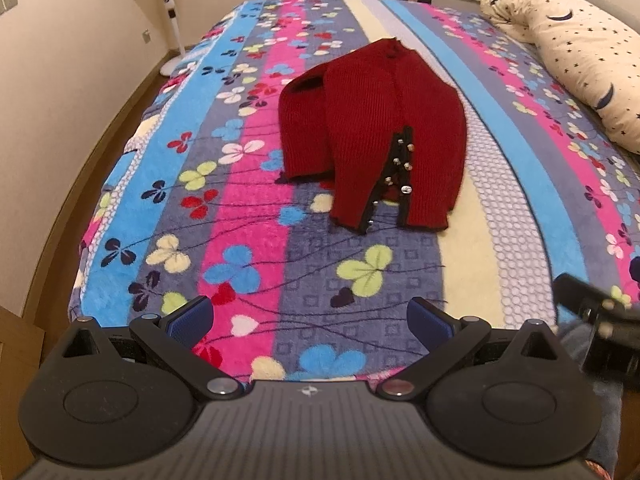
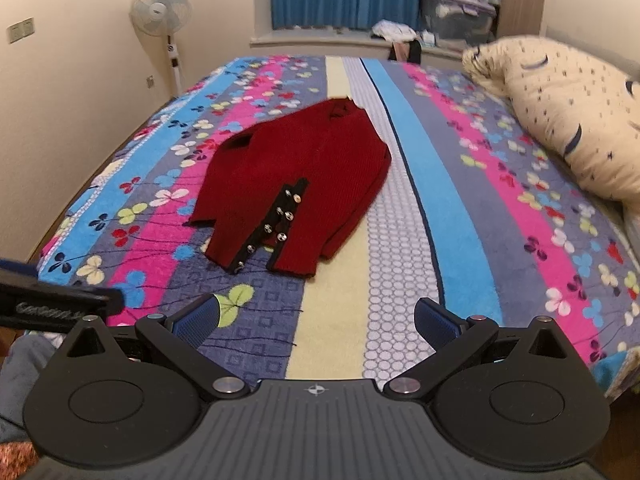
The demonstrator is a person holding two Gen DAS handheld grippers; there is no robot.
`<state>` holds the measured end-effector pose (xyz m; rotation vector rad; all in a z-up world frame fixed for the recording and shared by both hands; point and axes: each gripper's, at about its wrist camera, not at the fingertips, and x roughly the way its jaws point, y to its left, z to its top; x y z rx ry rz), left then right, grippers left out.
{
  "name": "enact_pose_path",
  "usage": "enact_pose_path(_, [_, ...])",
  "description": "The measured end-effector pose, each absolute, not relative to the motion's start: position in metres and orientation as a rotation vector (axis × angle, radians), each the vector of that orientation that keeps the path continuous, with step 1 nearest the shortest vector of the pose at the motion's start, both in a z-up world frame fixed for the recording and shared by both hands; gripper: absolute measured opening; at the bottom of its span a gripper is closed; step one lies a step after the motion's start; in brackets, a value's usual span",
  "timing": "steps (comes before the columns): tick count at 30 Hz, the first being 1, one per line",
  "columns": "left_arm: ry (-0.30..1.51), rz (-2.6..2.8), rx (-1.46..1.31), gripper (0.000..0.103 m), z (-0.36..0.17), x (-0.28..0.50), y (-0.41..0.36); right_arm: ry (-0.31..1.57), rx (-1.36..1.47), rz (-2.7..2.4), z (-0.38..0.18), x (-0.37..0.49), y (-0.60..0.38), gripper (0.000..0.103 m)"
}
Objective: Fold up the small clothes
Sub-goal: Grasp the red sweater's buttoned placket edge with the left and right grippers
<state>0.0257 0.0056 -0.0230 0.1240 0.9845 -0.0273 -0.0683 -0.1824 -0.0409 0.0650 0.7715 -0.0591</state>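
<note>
Cardigan (image 1: 372,128) looks soft, thick-knit, floppy — we'd pinch its near hem corners. Our left gripper (image 1: 310,320) and right gripper (image 2: 316,320) hover spread, empty.

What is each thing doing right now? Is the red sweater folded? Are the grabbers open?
red sweater: lying on the blanket, sleeves folded in, button edge partly open, untouched.
left gripper: open, empty, short of the sweater.
right gripper: open, empty, short of the sweater.
blanket: spread flat.
pillow: lying at the bed's right side.
fan: upright; running or not, cannot tell.
</note>
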Motion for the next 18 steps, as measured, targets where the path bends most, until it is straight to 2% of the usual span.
enact_pose_path(7, [0.976, -0.052, 0.213, 0.103, -0.061, 0.099, -0.01, 0.882, 0.241, -0.177, -0.089, 0.006, -0.227, 0.102])
enact_pose_path(12, [1.124, -0.093, 0.18, 0.103, -0.127, 0.196, -0.028, 0.922, 0.28, -0.141, -0.135, 0.075, -0.243, 0.102])
enact_pose_path(16, [1.22, -0.153, 0.184, 0.103, -0.171, 0.254, -0.039, 1.027, 0.292, -0.053, -0.184, 0.141, -0.244, 0.102])
enact_pose_path(17, [1.235, -0.171, 0.183, 0.102, -0.177, 0.264, -0.041, 1.045, 0.302, -0.023, -0.194, 0.153, -0.241, 0.102])
enact_pose_path(18, [1.238, -0.175, 0.188, 0.094, -0.182, 0.272, -0.042, 1.066, 0.299, 0.007, -0.204, 0.164, -0.237, 0.101])
